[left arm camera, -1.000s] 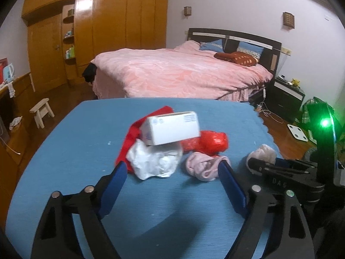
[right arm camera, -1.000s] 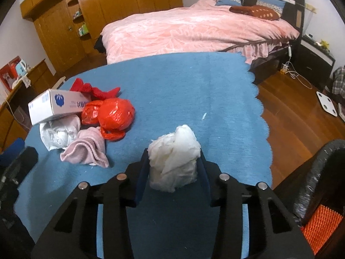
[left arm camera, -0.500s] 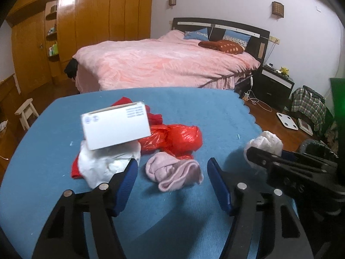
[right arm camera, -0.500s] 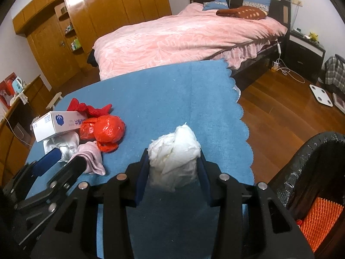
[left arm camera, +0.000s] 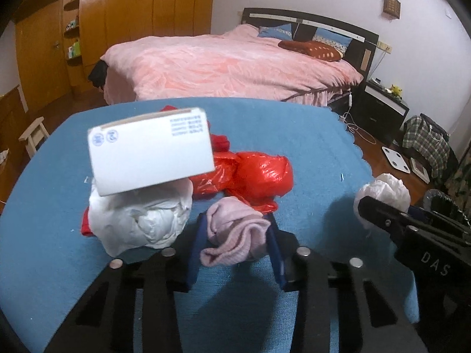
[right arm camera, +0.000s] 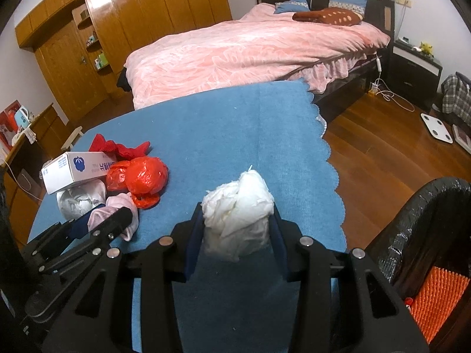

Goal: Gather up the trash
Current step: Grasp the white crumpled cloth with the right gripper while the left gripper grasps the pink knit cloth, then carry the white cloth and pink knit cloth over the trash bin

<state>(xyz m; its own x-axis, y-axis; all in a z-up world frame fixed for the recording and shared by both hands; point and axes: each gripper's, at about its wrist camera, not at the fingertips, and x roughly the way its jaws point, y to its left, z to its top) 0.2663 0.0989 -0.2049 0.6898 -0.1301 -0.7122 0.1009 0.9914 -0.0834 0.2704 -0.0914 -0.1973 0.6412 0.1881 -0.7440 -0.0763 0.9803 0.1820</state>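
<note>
left gripper [left arm camera: 235,244] — jaws closing | pink cloth [left arm camera: 232,235] between

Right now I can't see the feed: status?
Left gripper closing around pink cloth. Right gripper shut on white wad, bin to its right. Nothing in the way.

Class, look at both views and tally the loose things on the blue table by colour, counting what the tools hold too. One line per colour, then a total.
White: 3, the crumpled wad in the right tool, the crumpled wad under the box, and the box.
Red: 2, plastic bag, red cloth.
Pink: 1, cloth between the closing left tool.
Total: 6
</note>
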